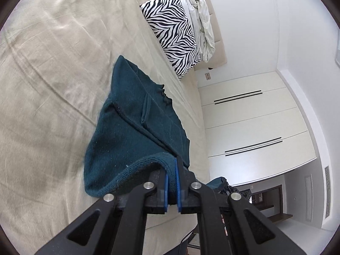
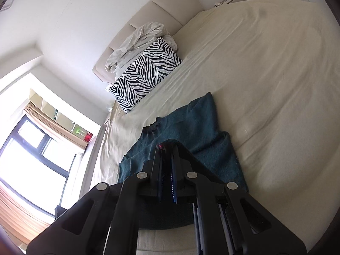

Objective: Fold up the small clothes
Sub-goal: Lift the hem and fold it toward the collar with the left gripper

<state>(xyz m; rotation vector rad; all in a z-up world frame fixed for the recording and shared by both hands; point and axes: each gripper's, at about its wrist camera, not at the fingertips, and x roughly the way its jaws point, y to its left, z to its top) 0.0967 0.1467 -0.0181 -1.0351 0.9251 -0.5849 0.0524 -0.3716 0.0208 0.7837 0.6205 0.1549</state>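
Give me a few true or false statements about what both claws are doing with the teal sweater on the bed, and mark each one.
1. The left claw is shut on the teal sweater. True.
2. The right claw is open and holds nothing. False: it is shut on the sweater.
3. The sweater lies on a wooden floor. False: it lies on the beige bed sheet.
4. A zebra-print pillow sits near the headboard. True.

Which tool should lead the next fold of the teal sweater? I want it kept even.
Probably neither: both are clamped on its near edge. If one leads, left tool: its hem grip on the sweater shows clearly, while the right tool hides its own.
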